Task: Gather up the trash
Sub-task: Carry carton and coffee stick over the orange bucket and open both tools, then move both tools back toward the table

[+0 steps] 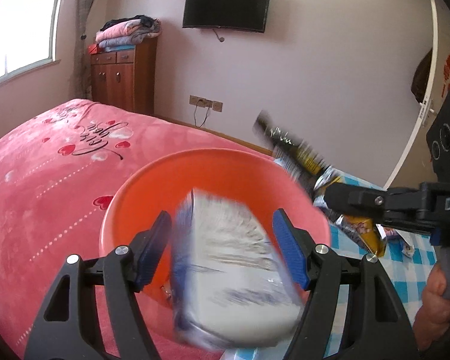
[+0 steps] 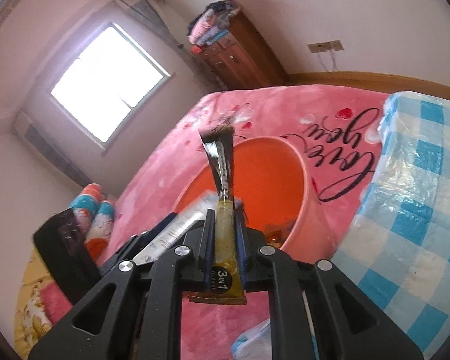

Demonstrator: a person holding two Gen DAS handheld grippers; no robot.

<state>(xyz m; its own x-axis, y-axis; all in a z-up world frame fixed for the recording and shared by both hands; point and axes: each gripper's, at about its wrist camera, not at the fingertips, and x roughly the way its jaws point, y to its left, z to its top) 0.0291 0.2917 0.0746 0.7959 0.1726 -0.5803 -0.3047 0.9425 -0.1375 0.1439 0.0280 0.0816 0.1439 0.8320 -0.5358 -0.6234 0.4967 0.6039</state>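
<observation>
Oddly, each wrist camera tells a different half. From the left wrist, the left gripper stands with its blue pads well apart, and a blurred white-and-blue packet sits between them over the orange basin; whether the pads actually press on it cannot be told through the blur. That view also shows the right gripper coming in from the side, its handle in a hand, with a crumpled yellow-and-black wrapper sticking out past the basin's rim, above a blue-checked cloth.

From the right wrist, the right gripper has its jaws nearly together, with a yellow "3 in 1" sachet upright between the pads, its dark foil end hanging over the orange basin. Only here do scraps show in the basin's bottom. The basin rests on a pink heart-print bedspread; the left gripper and its packet appear alongside.
</observation>
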